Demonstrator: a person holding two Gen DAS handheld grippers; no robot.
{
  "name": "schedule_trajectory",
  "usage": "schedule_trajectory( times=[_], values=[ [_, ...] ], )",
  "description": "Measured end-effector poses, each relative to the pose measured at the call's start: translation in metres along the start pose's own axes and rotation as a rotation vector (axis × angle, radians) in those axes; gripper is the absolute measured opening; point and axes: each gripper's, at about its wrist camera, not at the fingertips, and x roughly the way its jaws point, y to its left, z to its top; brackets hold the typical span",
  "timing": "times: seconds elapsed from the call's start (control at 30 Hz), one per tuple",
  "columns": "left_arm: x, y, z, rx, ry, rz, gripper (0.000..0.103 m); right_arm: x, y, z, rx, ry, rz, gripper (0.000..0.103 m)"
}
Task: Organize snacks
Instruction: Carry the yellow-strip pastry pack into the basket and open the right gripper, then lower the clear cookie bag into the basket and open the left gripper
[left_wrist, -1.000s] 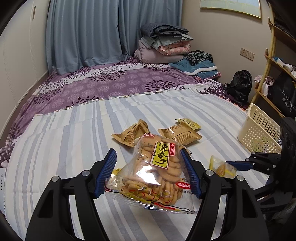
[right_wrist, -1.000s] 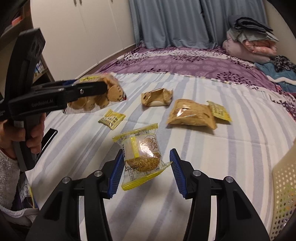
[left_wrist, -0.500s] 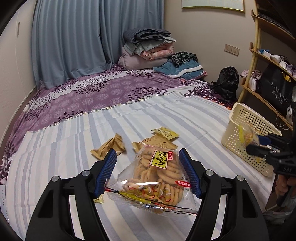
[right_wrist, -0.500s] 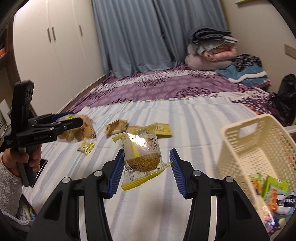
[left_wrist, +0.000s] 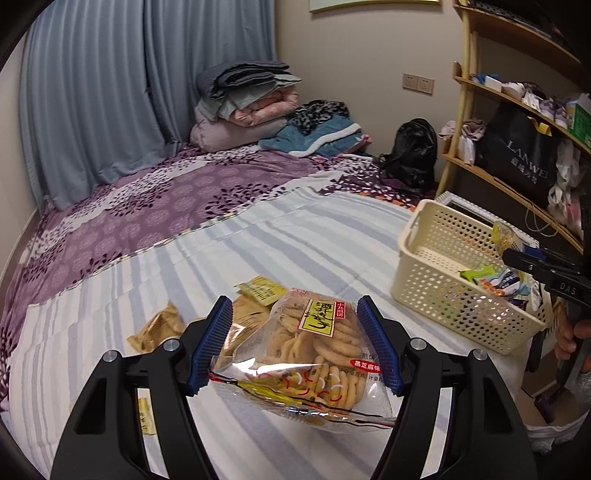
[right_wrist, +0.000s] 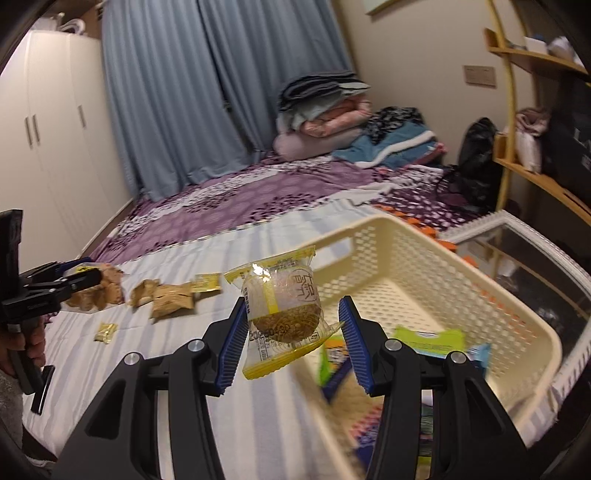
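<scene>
Two snacks are in the air at once, one in each pair of tongs, which looks like a way to halve the trips to the basket (left_wrist: 424, 280). The left tongs (left_wrist: 295, 347) are clamped on a clear bag of biscuits (left_wrist: 314, 354), the blue pads pressing its two sides so the wide, floppy pack hangs flat between them above the striped sheet of the bed (left_wrist: 277, 240), toward the near edge. The right tongs (right_wrist: 291, 339) grip a small round cake in a yellow-edged wrapper (right_wrist: 282, 310), pinched low on the wrapper so the cake stands upright; they are poised at the basket's near rim, over its left end, and I judge the cake is about to be let go there. The basket sits at the bed's right edge, beside the wooden shelves (left_wrist: 517, 110), and already holds several bright packets (right_wrist: 428, 339) (piled at its near end, so the far end is bare). Left behind on the bed, near its middle and well apart from the basket, are a few brown packets (right_wrist: 166, 295) and small yellow sachets (right_wrist: 105, 331). Soft wrappers like these can slip or tear, so a low, gentle release seems wise. The biscuit bag would likely follow once the rim is free.
</scene>
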Motion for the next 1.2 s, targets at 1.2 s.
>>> schedule_trajectory(
  times=[1.2],
  values=[
    [0.094,-0.188,0.06,0.258,0.067,-0.257,0.071,-0.025,-0.102,-0.03,0.23,-0.059,-0.125,0.087]
  ],
)
